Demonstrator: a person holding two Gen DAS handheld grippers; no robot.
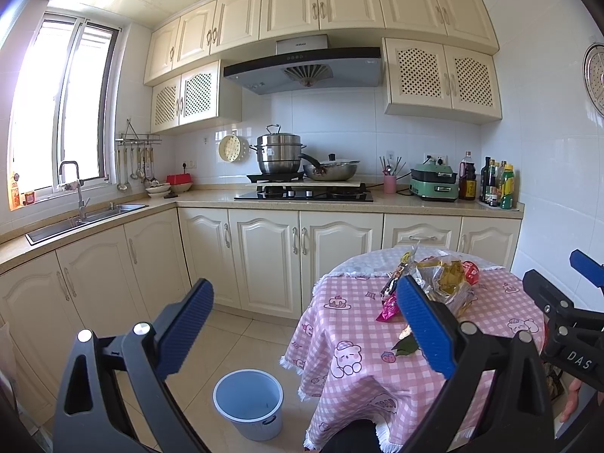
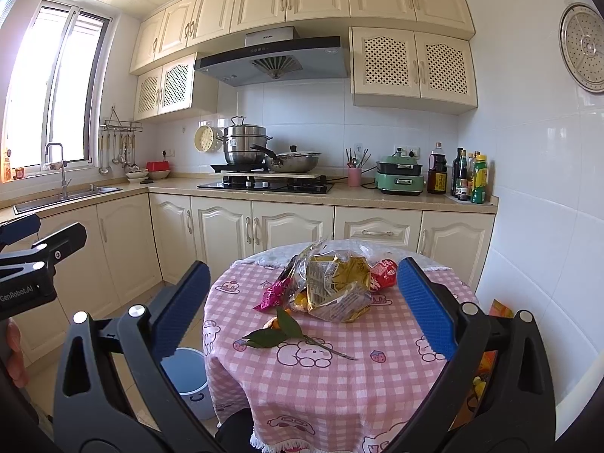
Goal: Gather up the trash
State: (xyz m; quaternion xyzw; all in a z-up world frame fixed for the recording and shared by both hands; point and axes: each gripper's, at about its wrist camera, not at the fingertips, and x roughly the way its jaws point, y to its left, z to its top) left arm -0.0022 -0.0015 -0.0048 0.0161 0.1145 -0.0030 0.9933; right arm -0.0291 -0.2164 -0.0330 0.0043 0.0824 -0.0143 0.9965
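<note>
A heap of crumpled snack wrappers lies on a round table with a pink checked cloth; it also shows in the left wrist view. Beside it lie a pink foil wrapper, a red packet and a leafy twig with an orange. A pale blue bin stands on the floor left of the table. My left gripper is open, held above the floor between bin and table. My right gripper is open, in front of the heap.
Cream kitchen cabinets run along the back and left walls, with a sink, a hob with pots and bottles on the counter. A tiled wall stands close on the right of the table.
</note>
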